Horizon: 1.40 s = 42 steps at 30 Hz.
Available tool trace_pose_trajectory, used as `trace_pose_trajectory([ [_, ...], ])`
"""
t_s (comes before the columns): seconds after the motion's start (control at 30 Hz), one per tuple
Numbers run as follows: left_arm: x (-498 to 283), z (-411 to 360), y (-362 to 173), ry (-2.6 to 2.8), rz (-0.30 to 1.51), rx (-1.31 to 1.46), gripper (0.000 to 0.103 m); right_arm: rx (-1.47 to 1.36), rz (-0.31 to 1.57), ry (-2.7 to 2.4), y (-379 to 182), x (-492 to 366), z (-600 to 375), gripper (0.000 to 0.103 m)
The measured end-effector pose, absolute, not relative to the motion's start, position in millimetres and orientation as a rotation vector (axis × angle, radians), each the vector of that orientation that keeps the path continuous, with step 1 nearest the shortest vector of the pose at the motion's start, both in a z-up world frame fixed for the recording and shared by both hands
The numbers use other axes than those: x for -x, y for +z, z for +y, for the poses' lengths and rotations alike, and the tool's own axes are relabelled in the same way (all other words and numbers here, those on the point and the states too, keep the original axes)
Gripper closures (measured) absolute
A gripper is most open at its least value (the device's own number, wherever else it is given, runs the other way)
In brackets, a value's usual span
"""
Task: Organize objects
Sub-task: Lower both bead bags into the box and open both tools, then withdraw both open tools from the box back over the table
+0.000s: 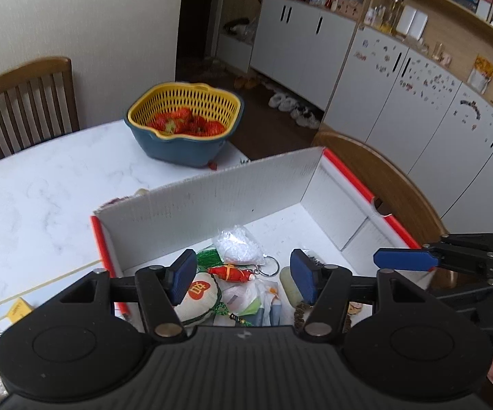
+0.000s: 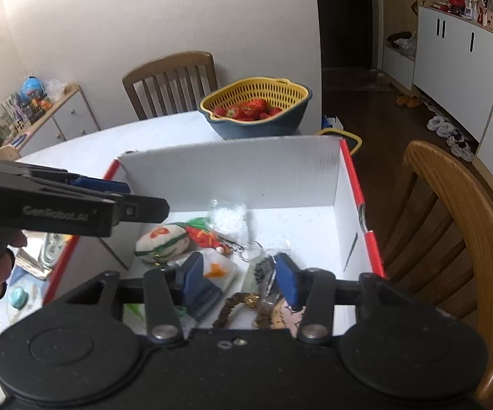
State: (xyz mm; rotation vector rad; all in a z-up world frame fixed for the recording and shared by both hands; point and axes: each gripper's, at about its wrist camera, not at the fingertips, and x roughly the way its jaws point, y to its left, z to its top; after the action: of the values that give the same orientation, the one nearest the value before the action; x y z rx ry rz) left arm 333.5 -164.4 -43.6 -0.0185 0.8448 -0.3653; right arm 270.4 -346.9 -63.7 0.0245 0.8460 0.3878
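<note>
White cardboard box (image 1: 219, 198), red-edged, trinkets heaped inside; both tongs empty

Near end of the white box (image 1: 212, 201) and trinkets behind the gripper bodies.

Open white box (image 1: 233, 194), trinkets (image 1: 234, 271) inside

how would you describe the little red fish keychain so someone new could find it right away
Start at the white cardboard box with red edges on the marble table, in front of the strawberry basket. Among the small items on its floor, look just below the clear bag of white beads, right of the cream embroidered pouch. The fish keychain is the only bright red piece, with a metal ring at one end.
</note>
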Motion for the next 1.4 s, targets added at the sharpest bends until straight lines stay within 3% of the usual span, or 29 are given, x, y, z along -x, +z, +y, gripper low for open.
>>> trace_pose_trajectory([
  [0.37, -286, -137, -17, -0.405, 0.762, 0.01, 0.043, -0.048, 0.792, 0.387, -42, -242, -335, 0.045],
  [0.53, -266, -119, -11, -0.406, 0.737, 0.005, 0.035, -0.068, 0.767, 0.387, -33, -229, -324, 0.039],
  [0.7, -245, -95, -7, -0.396, 0.724, 0.007, 0.025, -0.079, 0.741, 0.401, -24, -214, -309, 0.027],
  [0.9, -219, -61, -3, -0.369, 0.698, -0.002, 0.02, -0.084, 0.71, 0.418, -16, -193, -284, 0.017],
  [1.27, -195, -6, -3, -0.335, 0.691, 0.012, 0.019, -0.109, 0.694, 0.426, -13, -169, -240, 0.007],
  [1.4, -187, 15, -2, -0.334, 0.674, 0.019, 0.003, -0.11, 0.69, 0.427, -14, -163, -225, 0.005],
])
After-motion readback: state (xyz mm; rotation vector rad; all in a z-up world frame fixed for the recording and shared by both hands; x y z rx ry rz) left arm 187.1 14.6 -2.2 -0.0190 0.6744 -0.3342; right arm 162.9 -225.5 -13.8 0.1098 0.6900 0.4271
